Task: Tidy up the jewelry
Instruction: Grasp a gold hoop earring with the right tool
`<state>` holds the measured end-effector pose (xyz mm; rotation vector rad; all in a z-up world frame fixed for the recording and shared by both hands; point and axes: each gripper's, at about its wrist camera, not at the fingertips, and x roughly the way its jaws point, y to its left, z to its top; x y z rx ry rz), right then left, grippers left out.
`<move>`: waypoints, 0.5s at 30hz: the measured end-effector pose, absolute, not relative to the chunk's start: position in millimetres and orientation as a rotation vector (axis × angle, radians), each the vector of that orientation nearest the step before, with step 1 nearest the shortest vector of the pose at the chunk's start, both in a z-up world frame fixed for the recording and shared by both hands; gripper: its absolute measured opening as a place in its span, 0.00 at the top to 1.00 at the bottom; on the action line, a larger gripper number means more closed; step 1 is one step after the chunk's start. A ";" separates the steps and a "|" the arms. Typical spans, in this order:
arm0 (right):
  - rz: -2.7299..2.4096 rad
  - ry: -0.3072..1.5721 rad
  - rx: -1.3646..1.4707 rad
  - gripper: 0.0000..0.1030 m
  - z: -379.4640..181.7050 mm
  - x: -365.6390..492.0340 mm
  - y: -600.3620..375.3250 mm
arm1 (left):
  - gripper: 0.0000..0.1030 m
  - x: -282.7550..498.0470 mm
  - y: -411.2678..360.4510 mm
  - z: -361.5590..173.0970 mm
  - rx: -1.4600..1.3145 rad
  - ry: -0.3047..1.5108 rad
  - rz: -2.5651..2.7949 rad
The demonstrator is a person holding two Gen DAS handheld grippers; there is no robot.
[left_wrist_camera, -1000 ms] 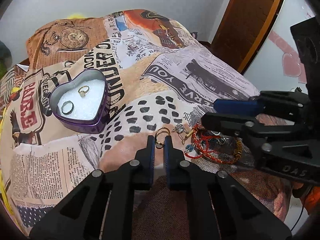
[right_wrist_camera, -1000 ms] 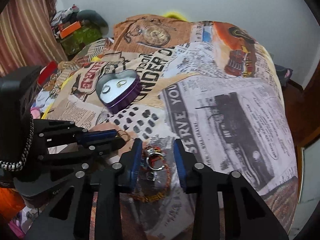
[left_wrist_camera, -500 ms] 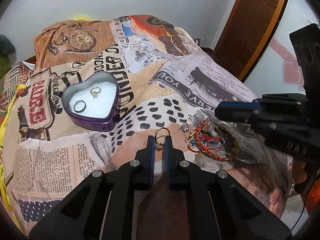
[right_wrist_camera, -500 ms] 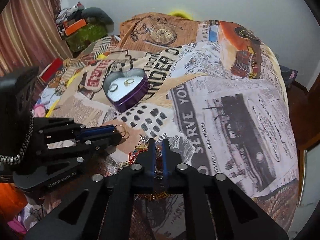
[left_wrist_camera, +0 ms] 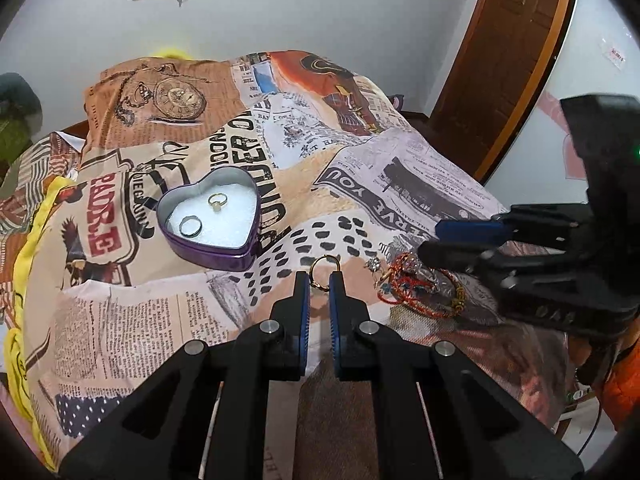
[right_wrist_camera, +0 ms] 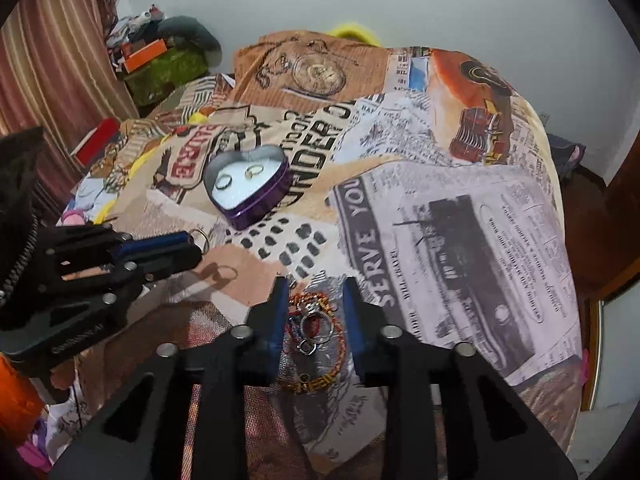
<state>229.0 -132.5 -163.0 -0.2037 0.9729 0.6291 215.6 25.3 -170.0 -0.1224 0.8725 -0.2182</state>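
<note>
A purple heart-shaped tin (left_wrist_camera: pixel 211 220) with white lining holds two rings; it also shows in the right wrist view (right_wrist_camera: pixel 250 186). My left gripper (left_wrist_camera: pixel 319 280) is shut on a gold ring (left_wrist_camera: pixel 326 268) and holds it above the bedspread, near the tin. My right gripper (right_wrist_camera: pixel 316 292) is open over a pile of jewelry (right_wrist_camera: pixel 314 320): red beaded bracelets and silver rings. The pile also shows in the left wrist view (left_wrist_camera: pixel 416 284), under the right gripper.
The patterned newspaper-print bedspread (left_wrist_camera: pixel 400 168) covers a bed. A wooden door (left_wrist_camera: pixel 516 40) stands at the right. Clutter and a curtain (right_wrist_camera: pixel 52 80) lie at the left of the bed.
My left gripper has lifted the gold ring and drawn back slightly. My right gripper shut over the pile half a second ago and has opened again above it.
</note>
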 end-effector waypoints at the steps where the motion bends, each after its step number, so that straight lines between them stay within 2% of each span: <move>1: 0.630 0.979 -0.210 0.75 -165.8 229.0 -131.2 | 0.93 214.4 26.0 -170.2 -0.120 0.872 -0.216; 6: 0.631 1.013 -0.231 0.76 -180.9 230.7 -123.5 | 0.93 211.3 32.2 -170.1 -0.124 0.871 -0.203; 10: 0.633 1.027 -0.227 0.89 -184.9 231.6 -125.3 | 0.92 210.3 36.5 -168.5 -0.129 0.865 -0.198; 15: 0.637 1.025 -0.189 0.89 -179.3 232.4 -130.2 | 0.93 210.3 40.7 -164.9 -0.140 0.852 -0.195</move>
